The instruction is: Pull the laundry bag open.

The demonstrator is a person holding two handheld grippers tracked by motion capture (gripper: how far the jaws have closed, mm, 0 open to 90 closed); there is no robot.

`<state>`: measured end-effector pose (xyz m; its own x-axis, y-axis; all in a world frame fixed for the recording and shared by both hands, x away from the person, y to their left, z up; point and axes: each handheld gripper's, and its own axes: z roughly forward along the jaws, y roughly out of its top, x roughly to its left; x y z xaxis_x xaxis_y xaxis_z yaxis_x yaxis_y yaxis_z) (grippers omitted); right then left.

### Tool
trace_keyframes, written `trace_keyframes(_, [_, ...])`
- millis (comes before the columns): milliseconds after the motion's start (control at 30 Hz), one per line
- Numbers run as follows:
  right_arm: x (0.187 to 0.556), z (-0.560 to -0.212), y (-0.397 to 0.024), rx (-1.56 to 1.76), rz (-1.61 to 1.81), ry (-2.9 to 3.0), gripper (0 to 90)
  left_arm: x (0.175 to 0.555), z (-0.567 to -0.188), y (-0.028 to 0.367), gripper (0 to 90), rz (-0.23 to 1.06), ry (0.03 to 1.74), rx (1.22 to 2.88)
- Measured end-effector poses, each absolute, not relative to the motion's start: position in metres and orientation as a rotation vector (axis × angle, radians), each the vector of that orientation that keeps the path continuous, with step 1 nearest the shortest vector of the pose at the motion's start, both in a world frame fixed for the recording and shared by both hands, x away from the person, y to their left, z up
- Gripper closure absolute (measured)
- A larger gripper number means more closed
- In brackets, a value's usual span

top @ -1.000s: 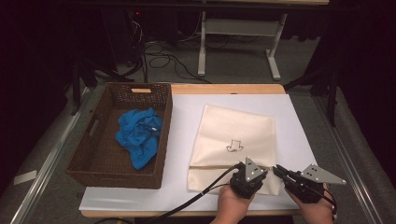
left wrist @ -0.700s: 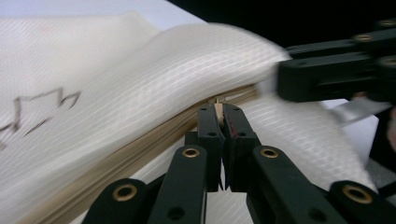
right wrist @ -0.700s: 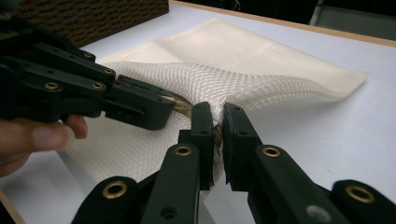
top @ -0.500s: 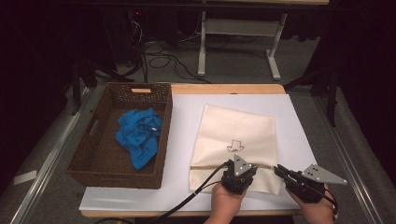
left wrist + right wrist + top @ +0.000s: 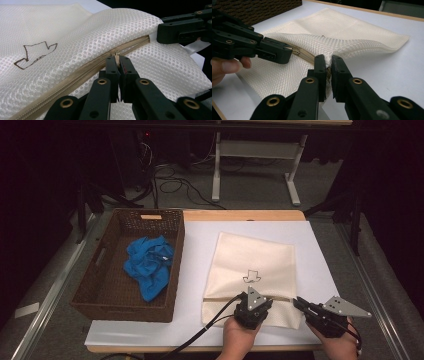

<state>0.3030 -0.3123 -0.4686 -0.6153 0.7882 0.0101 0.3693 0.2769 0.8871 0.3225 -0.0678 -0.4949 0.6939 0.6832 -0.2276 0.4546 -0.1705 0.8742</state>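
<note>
Left gripper [image 5: 253,306], held in the person's left hand [image 5: 240,335] at the near edge of the table, was clamped on the zipper pull [image 5: 116,55] of the cream mesh laundry bag [image 5: 252,265]; in the left gripper view its two black jaws stood pressed together with the small pull tab pinched between their tips. Right gripper [image 5: 301,304], held in the person's right hand [image 5: 340,342], was closed on the end of the zipper [image 5: 305,55] at the bag's near right corner, where its own view showed the jaws nearly together with tape and mesh gripped between them. Both grippers sat near each other along the zipper line, left gripper toward the middle of the bag's near edge and right gripper at the corner. Mesh laundry bag lay flat on the white sheet [image 5: 200,250] covering the table, right of centre, its zipper edge toward the person and a small dark outline drawing [image 5: 251,277] printed on its upper face. Fabric beside the zipper was raised slightly between the two grippers. Left of the bag, just beside it on the same sheet, stood a brown wicker basket [image 5: 95,292] containing a crumpled blue cloth [image 5: 149,270].
</note>
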Motion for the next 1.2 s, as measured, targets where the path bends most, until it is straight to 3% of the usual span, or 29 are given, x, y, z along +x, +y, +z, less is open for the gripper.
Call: trace_keyframes(1200, [0.305,-0.468,-0.313,1.072,1.285,2.109,85.2,0.325,-0.497,-0.043,87.2,0.27,0.945,1.812])
